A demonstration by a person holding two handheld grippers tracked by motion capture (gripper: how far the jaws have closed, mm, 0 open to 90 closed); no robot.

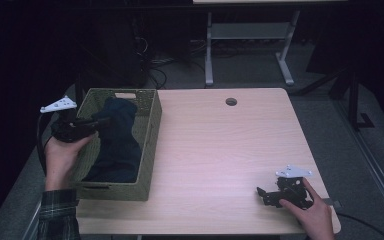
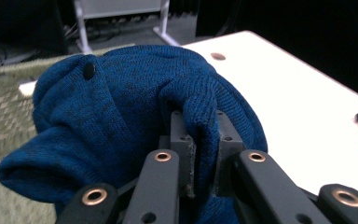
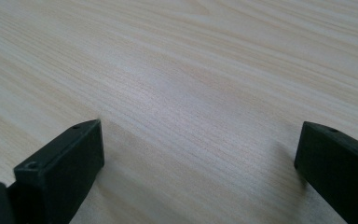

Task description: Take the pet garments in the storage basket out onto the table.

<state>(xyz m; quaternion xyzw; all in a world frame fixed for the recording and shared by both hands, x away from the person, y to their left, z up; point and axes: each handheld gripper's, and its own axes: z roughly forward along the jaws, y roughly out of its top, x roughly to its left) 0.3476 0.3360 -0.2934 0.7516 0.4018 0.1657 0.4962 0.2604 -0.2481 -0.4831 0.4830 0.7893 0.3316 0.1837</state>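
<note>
Left tongs pinch blue sweater inside woven basket.

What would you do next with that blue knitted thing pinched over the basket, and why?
Probably lift the left gripper straight up. Its jaws are shut on a fold of the blue sweater, while most of the cloth still lies inside the woven basket. The right gripper rests open on the table, free to help.
</note>
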